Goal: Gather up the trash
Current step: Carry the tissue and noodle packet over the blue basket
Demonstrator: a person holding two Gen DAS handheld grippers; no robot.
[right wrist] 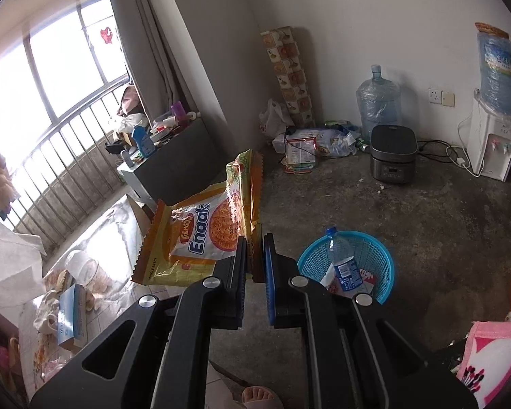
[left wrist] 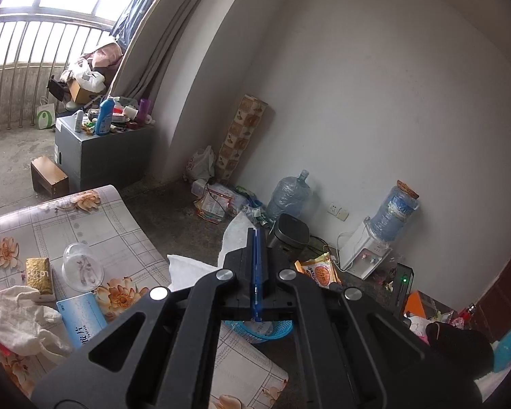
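Note:
My left gripper (left wrist: 256,237) is shut on a white tissue (left wrist: 190,271), which spreads out to the left behind its fingers. That tissue (right wrist: 6,259) also shows at the left edge of the right wrist view. My right gripper (right wrist: 254,240) is shut on a corner of a yellow noodle snack wrapper (right wrist: 197,235), which hangs crumpled to its left. The same wrapper (left wrist: 318,271) appears just right of the left gripper. A blue plastic basket (right wrist: 380,255) stands on the floor right of the right gripper, with a plastic bottle (right wrist: 344,266) inside. Only part of that basket (left wrist: 272,329) shows below the left gripper.
A table with a floral cloth (left wrist: 85,218) carries a clear plastic cup (left wrist: 81,267), a gold packet (left wrist: 39,274), a blue box (left wrist: 81,317) and a white cloth (left wrist: 20,320). A rice cooker (right wrist: 393,156), water jug (right wrist: 378,102) and dispenser (right wrist: 490,143) line the wall. A sandalled foot (right wrist: 255,395) is below.

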